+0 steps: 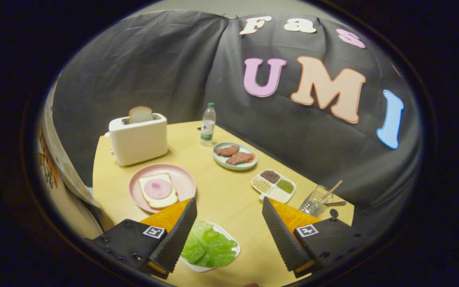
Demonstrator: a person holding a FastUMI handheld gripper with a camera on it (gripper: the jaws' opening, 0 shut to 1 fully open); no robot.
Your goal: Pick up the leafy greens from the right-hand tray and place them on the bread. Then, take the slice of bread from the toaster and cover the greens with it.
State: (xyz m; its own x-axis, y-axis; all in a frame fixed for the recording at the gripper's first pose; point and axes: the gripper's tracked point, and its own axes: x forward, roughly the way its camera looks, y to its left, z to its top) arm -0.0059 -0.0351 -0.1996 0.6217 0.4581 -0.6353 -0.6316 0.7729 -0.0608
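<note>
My gripper [229,207] is open, its fingers spread wide above the yellow table with nothing between them. The leafy greens [207,246] lie on a white tray [234,244] low between the fingers, close against the left finger [179,235], which hides part of the leaf. Beyond the left finger sits a pink plate [183,179] holding a slice of bread [158,191] topped with a round pink slice. Farther back stands a white toaster [138,139] with a slice of bread [140,114] sticking up out of its slot.
A plastic water bottle [208,124] stands behind a grey-green plate [233,164] of meat pieces. A white divided dish [274,185] of beans and a wire basket [317,201] with utensils lie ahead of the right finger. The table's curved edge runs at left.
</note>
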